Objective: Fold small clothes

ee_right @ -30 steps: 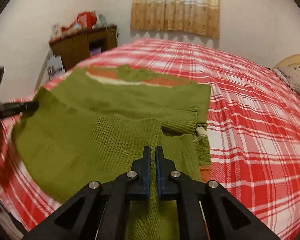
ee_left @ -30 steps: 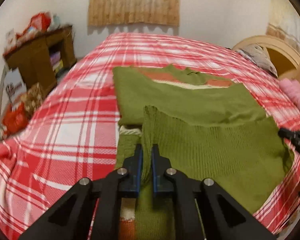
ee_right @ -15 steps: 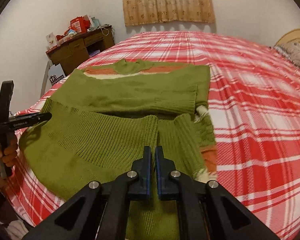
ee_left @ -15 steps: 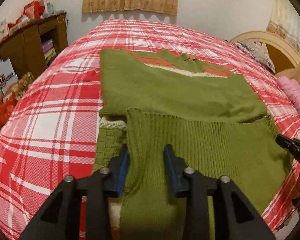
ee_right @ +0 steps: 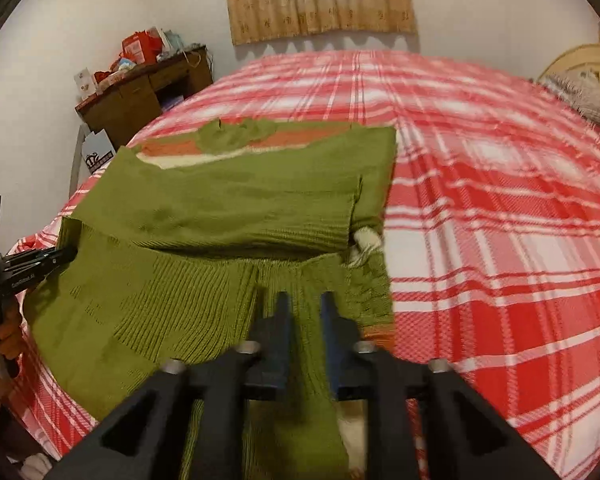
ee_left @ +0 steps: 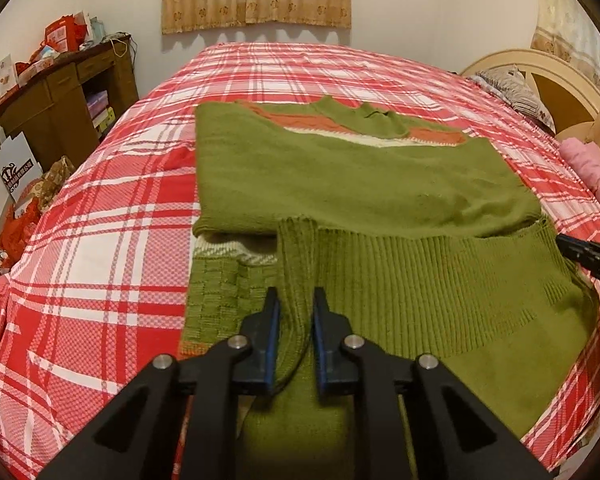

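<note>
- Green sweater (ee_left: pixel 352 184) lies flat on the plaid bed (ee_left: pixel 112 248), near edge, collar at far end; sleeves already crossed over the body. Ribbed hem (ee_left: pixel 420 280) is folded up from the near side, its edge reaching abt halfway up the body.
- Left gripper (ee_left: pixel 293 308): tongs apart, ribbed corner of the hem sits btwn them w/o being pinched, so not gripping.
- Right gripper (ee_right: pixel 302 304): tongs also apart, over the other hem corner on the right side; view is blurred but the gap is plain.
- Step, as I read it: bottom-up fold just laid down, both corners let go.
- Fold looks uneven: left corner bunches into a narrow ridge, patterned lower layer (ee_left: pixel 228 284) sticks out beside it.
- Next prob: back both tools off clear of the knit, then re-grip the near folded edge for a 2nd fold toward the collar, or smooth first. Needs both sides lifted evenly so layers don't slide.
- Risk: loose knit snagging on a tong tip when pulling away.
</note>
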